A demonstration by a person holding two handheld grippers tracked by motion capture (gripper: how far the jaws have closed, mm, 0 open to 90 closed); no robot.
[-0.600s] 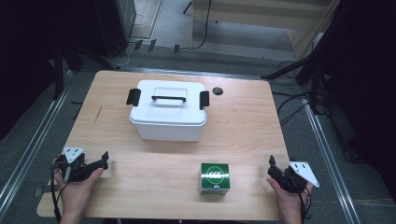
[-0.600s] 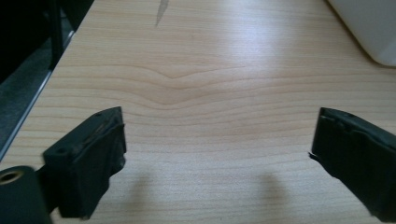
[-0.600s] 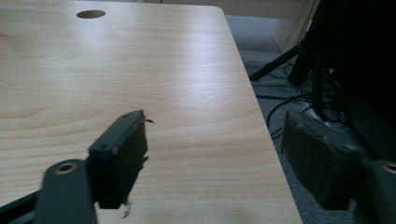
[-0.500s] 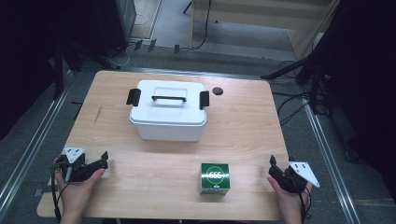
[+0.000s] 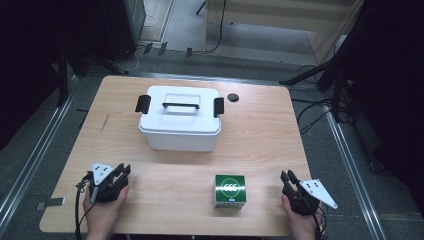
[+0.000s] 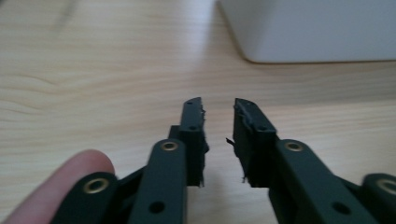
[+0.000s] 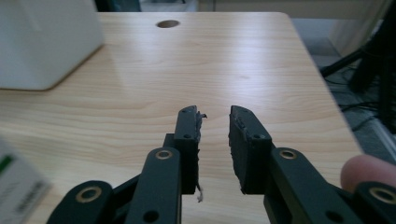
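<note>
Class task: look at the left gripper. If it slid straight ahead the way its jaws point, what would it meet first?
Probably the white box. The left gripper points over bare table toward the box's near corner, though it might just slip past that corner.

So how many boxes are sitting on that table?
2: a white lidded storage box with a black handle, toward the table's far middle, and a small green carton near the front edge, right of centre. Nothing looks hidden.

My table [image 5: 260, 150] is evenly lit from above, its surroundings dark. Up close, my gripper views blur the white box [image 6: 308, 28] and far edges.
</note>
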